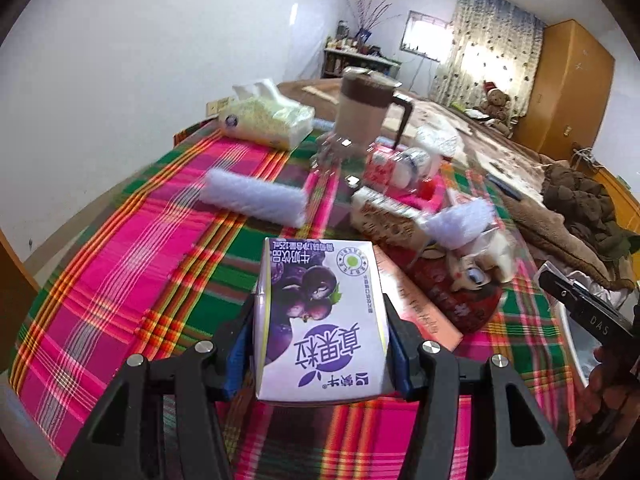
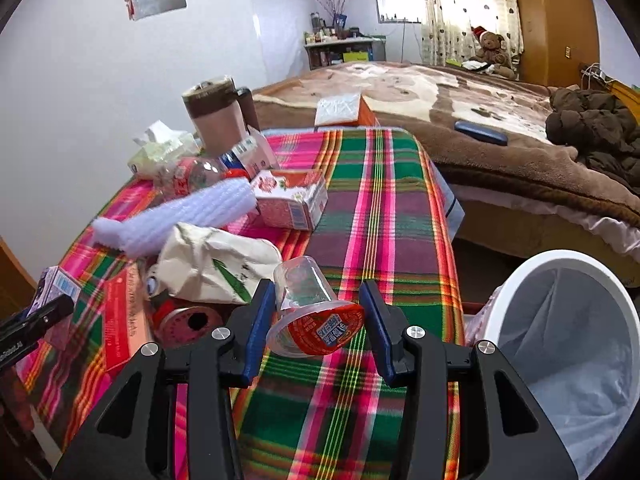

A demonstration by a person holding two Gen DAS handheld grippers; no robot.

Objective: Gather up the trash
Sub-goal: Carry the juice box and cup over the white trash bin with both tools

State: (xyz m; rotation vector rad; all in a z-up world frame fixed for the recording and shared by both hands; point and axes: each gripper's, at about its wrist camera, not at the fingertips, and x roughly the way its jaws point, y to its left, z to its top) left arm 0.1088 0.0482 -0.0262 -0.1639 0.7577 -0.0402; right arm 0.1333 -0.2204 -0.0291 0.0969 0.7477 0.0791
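Observation:
A purple-and-white drink carton (image 1: 320, 320) sits upside down between the blue pads of my left gripper (image 1: 320, 304), which is shut on it and holds it above the plaid tablecloth (image 1: 120, 280). In the right wrist view, my right gripper (image 2: 317, 292) is shut on a clear plastic cup (image 2: 308, 304) with a red foil lid, tipped on its side just over the cloth. The carton (image 2: 56, 284) and left gripper also show at that view's left edge. A white bin (image 2: 560, 258) with a liner stands open to the right of the table.
Clutter fills the table's middle: two white foam sleeves (image 1: 256, 196), a crumpled paper bag (image 2: 216, 260), a red can (image 2: 188, 320), a flat red box (image 2: 124, 316), a pink carton (image 2: 292, 200), a tissue pack (image 1: 272, 120) and a lidded jug (image 1: 364, 108). A bed (image 2: 480, 120) lies beyond.

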